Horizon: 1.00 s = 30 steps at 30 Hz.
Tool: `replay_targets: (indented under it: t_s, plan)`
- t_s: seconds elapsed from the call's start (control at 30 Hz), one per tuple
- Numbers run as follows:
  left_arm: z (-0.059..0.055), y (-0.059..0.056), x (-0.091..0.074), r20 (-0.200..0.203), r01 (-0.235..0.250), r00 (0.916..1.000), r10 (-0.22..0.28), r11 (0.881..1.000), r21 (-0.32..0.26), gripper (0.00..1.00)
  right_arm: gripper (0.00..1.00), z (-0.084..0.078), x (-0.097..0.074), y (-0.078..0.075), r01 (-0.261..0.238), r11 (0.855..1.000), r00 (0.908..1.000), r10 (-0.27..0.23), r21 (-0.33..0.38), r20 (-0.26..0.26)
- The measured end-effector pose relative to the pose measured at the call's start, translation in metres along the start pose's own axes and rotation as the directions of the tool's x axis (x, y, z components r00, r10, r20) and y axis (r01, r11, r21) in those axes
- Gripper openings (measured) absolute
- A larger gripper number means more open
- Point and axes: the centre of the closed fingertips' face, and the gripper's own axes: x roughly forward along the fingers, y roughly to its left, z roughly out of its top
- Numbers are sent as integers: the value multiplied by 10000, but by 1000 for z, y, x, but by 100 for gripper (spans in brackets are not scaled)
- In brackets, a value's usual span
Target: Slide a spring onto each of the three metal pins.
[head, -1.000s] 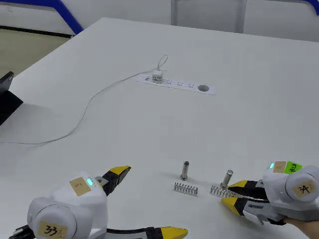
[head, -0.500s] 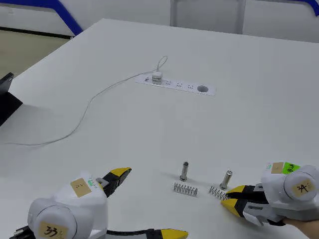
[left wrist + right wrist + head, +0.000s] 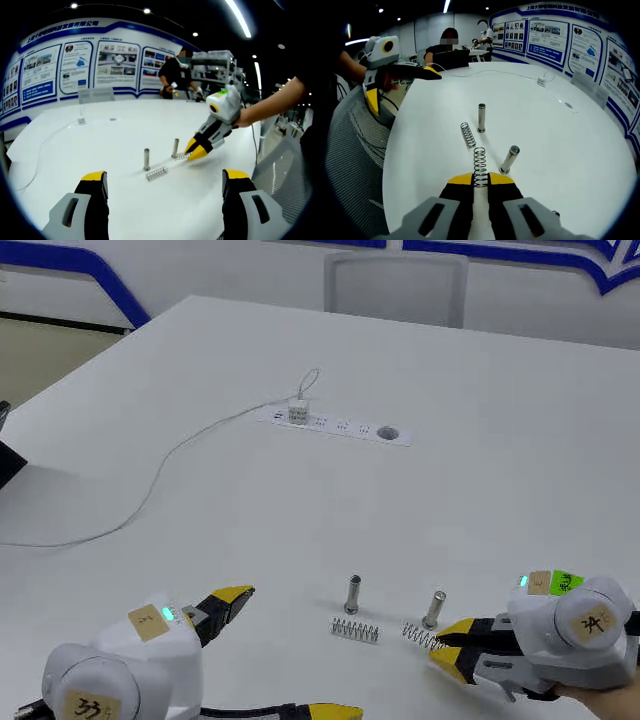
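The right gripper (image 3: 480, 179) is pinching a spring (image 3: 479, 162) in its jaws beside a pin (image 3: 509, 159), the left gripper (image 3: 165, 176) gaping wide, empty.

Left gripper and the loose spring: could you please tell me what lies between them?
Bare table: in the head view, nothing lies between the left gripper and the loose spring.

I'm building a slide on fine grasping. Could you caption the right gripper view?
Right gripper shut on the end of a spring, beside a metal pin standing on the white table.
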Motion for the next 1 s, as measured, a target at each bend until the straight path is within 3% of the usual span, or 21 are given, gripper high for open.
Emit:
replay_targets:
  t_s: [0.2, 0.37, 0.57, 0.67, 1.0]
  plan:
    - [7, -8, 3, -94, 613, 9981, -608, 9962, 621, 90, 10, 14, -21, 3, 26, 9989, 9996, -14, -465, 265]
    - [17, -21, 10, -233, 1405, 9901, -1386, 9823, 1243, 87, 10, 27, -38, 5, 41, 9964, 9987, 2, -851, 511]
    - [32, -30, 21, -173, 1740, 9846, -1739, 9668, 1874, 82, 10, 46, -52, 16, -173, 9881, 9967, 291, -1526, 752]
    - [36, -37, 26, -250, 2086, 9778, -2080, 9559, 2067, 77, 10, 53, -56, 21, -291, 9758, 9965, 453, -2169, 702]
    - [44, -55, 35, -298, 2830, 9582, -2845, 9273, 2451, 65, 10, 72, -66, 36, -749, 9572, 9907, 1034, -2795, 885]
